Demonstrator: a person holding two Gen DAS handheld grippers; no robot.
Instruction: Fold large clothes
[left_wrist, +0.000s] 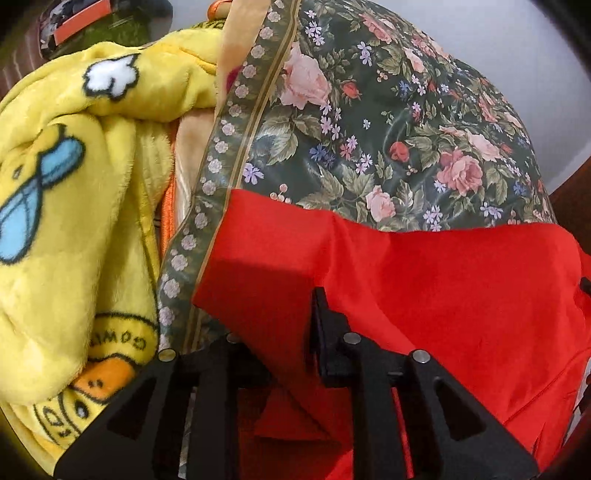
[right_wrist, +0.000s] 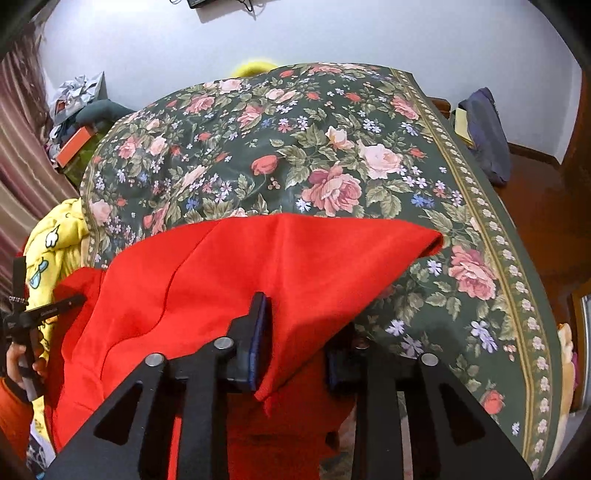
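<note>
One red garment, one floral cover, one yellow blanket at left, two grippers, left and right, one orange box far left.

A dark green floral cover with a band of small pale flowers along its edge lies over the raised surface. Beside its left edge sits a bunched yellow fleece blanket printed with cartoon figures. An orange box and crumpled silver wrapping rest near the striped curtain. A dark blue bag lies on the brown floor against the pale wall.
</note>
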